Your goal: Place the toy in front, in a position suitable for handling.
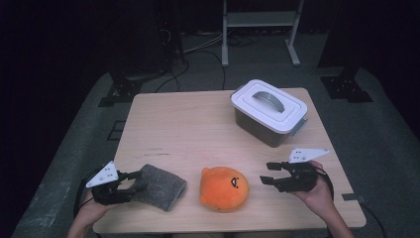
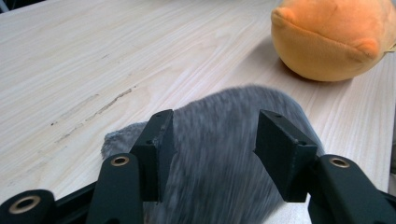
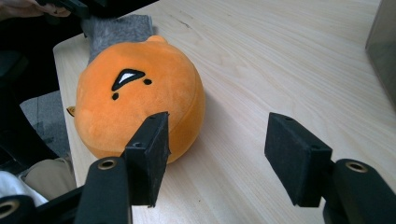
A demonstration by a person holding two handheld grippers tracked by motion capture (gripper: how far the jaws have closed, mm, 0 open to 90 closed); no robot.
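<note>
The grey cloth [image 1: 161, 187] lay flat at the near left of the counter [image 1: 198, 129], its long side running away from the left gripper [image 1: 130, 184], whose fingers [image 2: 156, 149] stood parted astride it without visibly pinching. The right gripper [image 1: 267, 173], fingers wide and empty, sat beyond the orange plush toy [image 1: 224, 188].

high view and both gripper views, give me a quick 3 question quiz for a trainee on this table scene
1. True or false: the white lid is on the storage box.
2. Which thing lies between the jaws of the left gripper? A) orange plush toy B) grey cloth C) box handle
3. Fill in: the right gripper stands open beside the ____.

Key
1. True.
2. B, the grey cloth.
3. Orange plush toy; the jaws do not grip it.
</note>
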